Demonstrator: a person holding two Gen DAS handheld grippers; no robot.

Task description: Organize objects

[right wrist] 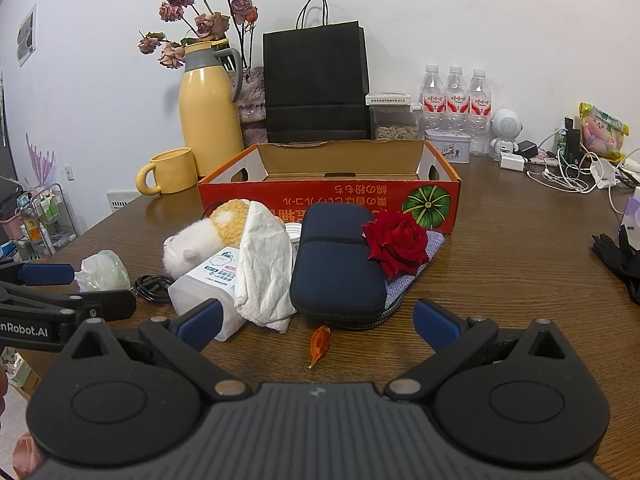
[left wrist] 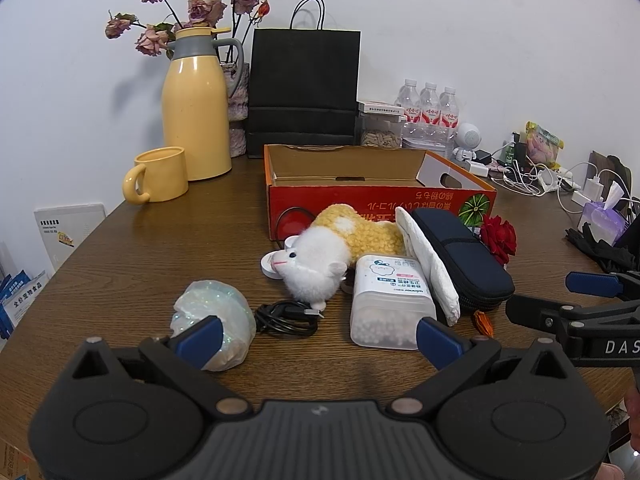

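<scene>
Left wrist view, item list. Left gripper [left wrist: 318,338]: jaws spread wide, holding nothing, poised low over the brown wooden table [left wrist: 152,248]. Directly ahead between its fingers: a coiled black cable [left wrist: 286,317]. At its left finger: a crumpled iridescent plastic bag [left wrist: 214,322]. At its right finger: a translucent white plastic box of pellets with a printed label [left wrist: 390,302], long axis running away from the camera.

Further items in the pile: a white and yellow plush toy [left wrist: 332,250], a white crumpled tissue [left wrist: 430,264], a dark navy zippered fabric case [left wrist: 464,258] lying on a diagonal, a red artificial rose [left wrist: 498,238], a small dried orange leaf [left wrist: 482,322]. All sit just in front of the open red and orange cardboard box [left wrist: 380,194], which looks empty.

Right wrist view. Right gripper [right wrist: 318,330]: jaws likewise released, nothing between them. The navy case [right wrist: 340,264] lies straight ahead, its long axis pointing roughly away from the jaws towards the cardboard box [right wrist: 332,196]; the orange leaf [right wrist: 319,344] lies between jaws and case.

Assessment: sorting appears not yet begun. The right gripper is nearer the case and rose [right wrist: 398,242]; the left is nearer the cable, bag and pellet box. A grasp across the case's short width would suit the right jaws as they stand.
</scene>
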